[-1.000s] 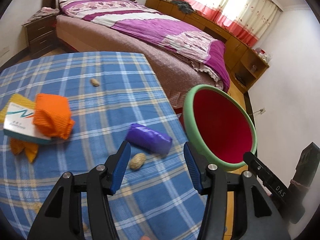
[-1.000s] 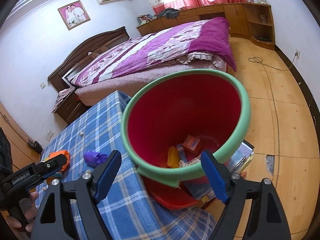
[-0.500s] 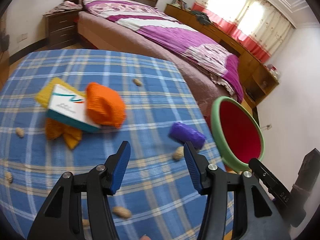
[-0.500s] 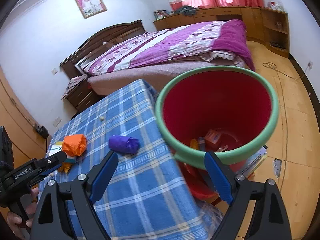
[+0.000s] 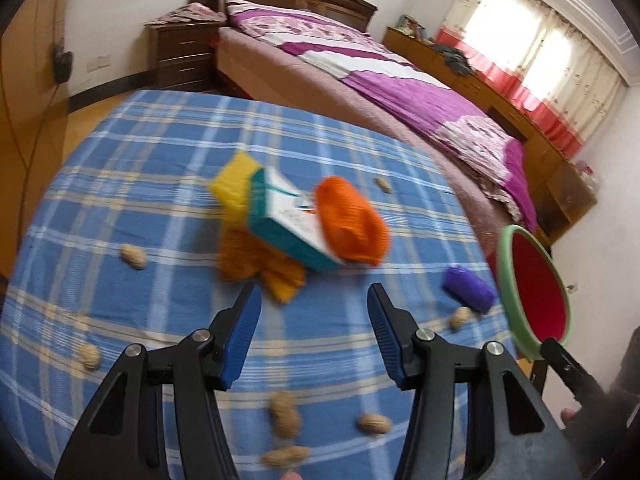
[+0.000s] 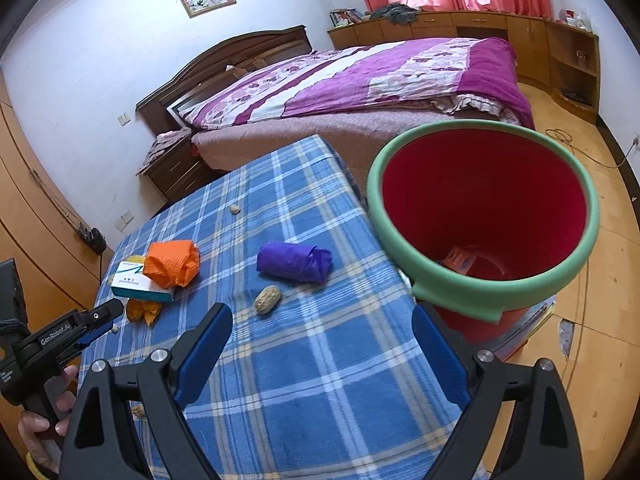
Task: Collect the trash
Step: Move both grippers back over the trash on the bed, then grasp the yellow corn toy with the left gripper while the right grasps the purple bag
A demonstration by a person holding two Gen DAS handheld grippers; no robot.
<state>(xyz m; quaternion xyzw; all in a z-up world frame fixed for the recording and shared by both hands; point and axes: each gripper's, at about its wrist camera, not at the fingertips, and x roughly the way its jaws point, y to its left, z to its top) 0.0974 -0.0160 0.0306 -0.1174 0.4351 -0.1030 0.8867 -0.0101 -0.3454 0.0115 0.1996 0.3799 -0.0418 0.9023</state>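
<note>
The purple wrapper (image 6: 294, 262) lies on the blue plaid tablecloth (image 6: 320, 380) near the table's edge, a peanut (image 6: 267, 299) just beside it, both ahead of the right gripper (image 6: 322, 336), whose empty jaws are opening wide. The red bin (image 6: 484, 216) stands beside the table. The left gripper (image 5: 314, 312) hovers half open, empty, short of the orange cloth (image 5: 352, 226) and carton (image 5: 286, 220).

The left gripper (image 5: 314, 334) angles downward with its blue-padded jaws parted and nothing between them. The right gripper (image 6: 322, 350) also tilts downward, its jaws opening wide and holding nothing. At the lower left of the right wrist view, a hand (image 6: 44, 420) grips the left gripper's handle.
</note>
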